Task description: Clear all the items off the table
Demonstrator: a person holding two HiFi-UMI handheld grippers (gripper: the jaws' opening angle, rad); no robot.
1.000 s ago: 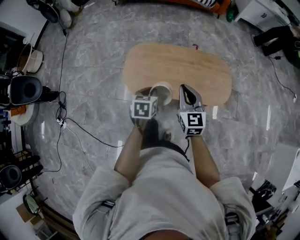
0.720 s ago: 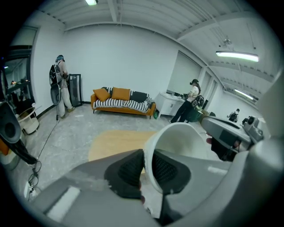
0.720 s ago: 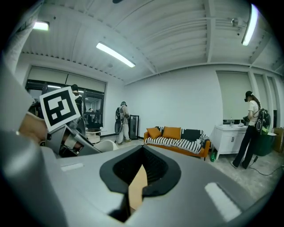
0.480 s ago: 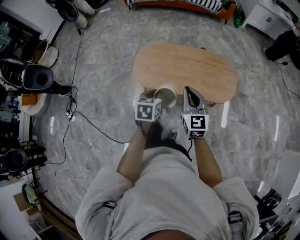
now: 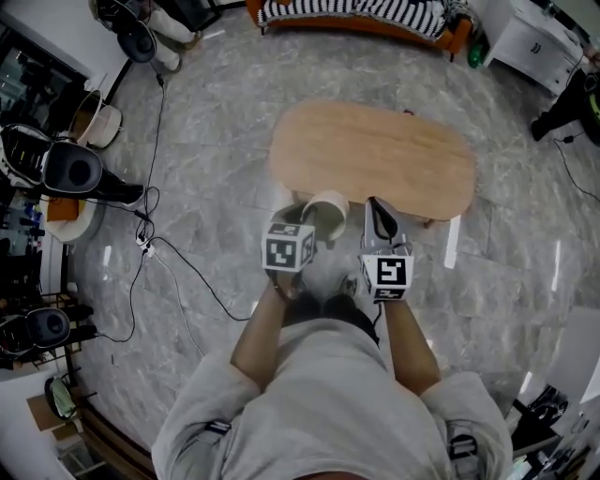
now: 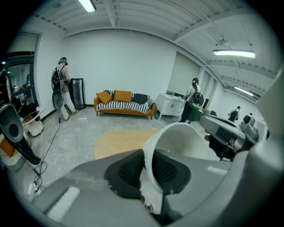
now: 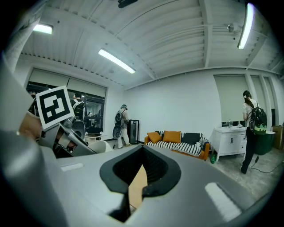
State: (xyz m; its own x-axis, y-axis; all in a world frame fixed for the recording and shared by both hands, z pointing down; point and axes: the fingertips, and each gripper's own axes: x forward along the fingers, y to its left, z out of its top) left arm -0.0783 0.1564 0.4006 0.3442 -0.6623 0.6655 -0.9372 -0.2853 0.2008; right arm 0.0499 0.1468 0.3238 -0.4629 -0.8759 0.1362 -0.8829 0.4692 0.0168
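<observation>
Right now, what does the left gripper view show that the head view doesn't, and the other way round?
Only the left gripper view: the left gripper's jaws pinching the wall of the white cup, one pad inside and one outside, plus the ceiling lights overhead. Only the head view: the holder's forearms and the black cable trailing across the floor. Both: the cup, the wooden table, the striped sofa and the right gripper.
</observation>
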